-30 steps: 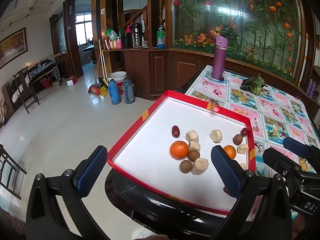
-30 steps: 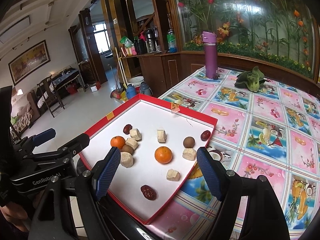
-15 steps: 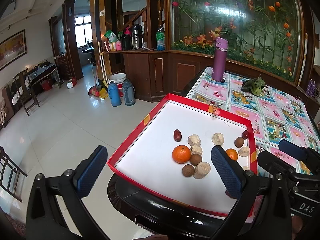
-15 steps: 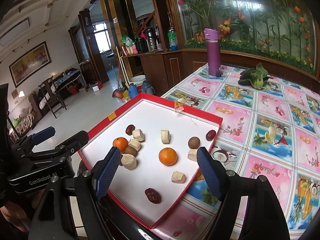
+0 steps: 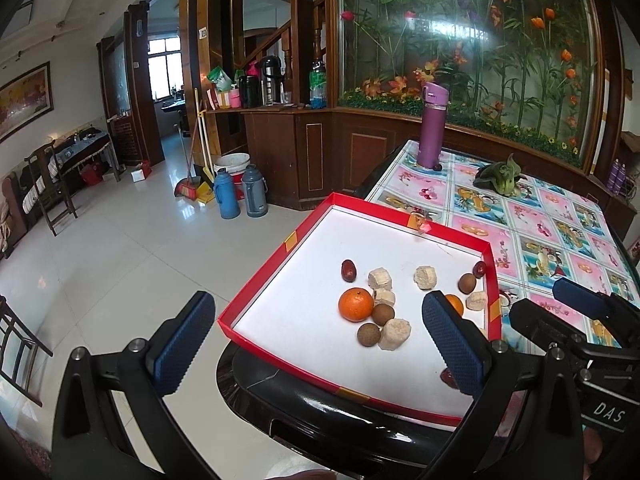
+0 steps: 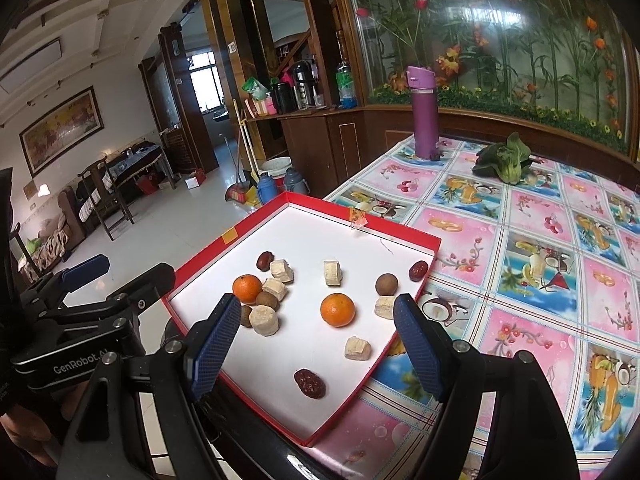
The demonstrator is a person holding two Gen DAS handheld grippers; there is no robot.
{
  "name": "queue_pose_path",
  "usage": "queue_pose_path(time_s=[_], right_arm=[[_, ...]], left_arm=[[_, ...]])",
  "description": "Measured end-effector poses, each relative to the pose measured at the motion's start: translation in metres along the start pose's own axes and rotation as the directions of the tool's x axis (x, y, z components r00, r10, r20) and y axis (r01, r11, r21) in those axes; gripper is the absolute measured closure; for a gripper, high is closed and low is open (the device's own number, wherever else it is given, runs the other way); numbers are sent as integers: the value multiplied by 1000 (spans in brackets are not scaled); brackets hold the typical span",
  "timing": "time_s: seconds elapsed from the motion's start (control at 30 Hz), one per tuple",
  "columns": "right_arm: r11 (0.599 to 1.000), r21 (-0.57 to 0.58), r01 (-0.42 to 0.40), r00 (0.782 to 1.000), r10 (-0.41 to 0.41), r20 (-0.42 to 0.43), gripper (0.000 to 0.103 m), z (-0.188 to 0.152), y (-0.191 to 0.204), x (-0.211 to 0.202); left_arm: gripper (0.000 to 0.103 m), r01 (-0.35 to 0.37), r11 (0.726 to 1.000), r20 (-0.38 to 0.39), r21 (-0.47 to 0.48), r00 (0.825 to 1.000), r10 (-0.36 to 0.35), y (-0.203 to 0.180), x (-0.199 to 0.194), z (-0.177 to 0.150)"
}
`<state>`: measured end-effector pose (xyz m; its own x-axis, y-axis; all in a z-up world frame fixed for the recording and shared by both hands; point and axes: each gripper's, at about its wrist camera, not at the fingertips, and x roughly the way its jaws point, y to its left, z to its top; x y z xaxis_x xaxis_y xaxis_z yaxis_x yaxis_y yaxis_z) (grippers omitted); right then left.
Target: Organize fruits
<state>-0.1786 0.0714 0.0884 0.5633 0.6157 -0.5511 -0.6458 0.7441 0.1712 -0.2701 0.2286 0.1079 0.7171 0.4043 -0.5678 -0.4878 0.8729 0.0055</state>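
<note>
Fruit lies mixed in the red tray at the worktop corner: 2 oranges, brown balls, red dates, pale chunks. Both grippers' jaws gape wide, empty, hovering before the tray, likely choosing. Writing reads "GenRobot.AI" and "DAS".

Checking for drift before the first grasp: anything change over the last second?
Only the viewpoints shifted slightly: in both wrist views the red tray sits a little differently in frame, so both grippers drifted. Nothing was grasped or released. The left gripper and right gripper have jaws open and empty as before; the oranges, jujubes and longans lie in the same arrangement.
</note>
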Motion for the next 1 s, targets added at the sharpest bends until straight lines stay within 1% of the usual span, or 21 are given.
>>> queue_pose_path(time_s=[0.33,0.53,1.0], right_arm=[[1000,8,10,1000,-10,-2,25,-1,-4,0],[1000,25,7,1000,-6,-24,25,-3,-8,8],[1000,14,-4,999,4,-40,25,-3,-5,20]], left_arm=[[0,-5,1000,10,14,1000,5,-3,-3,0],[0,-5,1000,-5,9,1000,5,0,4,-2],[0,-6,1000,-42,0,999,6,6,19,-1]])
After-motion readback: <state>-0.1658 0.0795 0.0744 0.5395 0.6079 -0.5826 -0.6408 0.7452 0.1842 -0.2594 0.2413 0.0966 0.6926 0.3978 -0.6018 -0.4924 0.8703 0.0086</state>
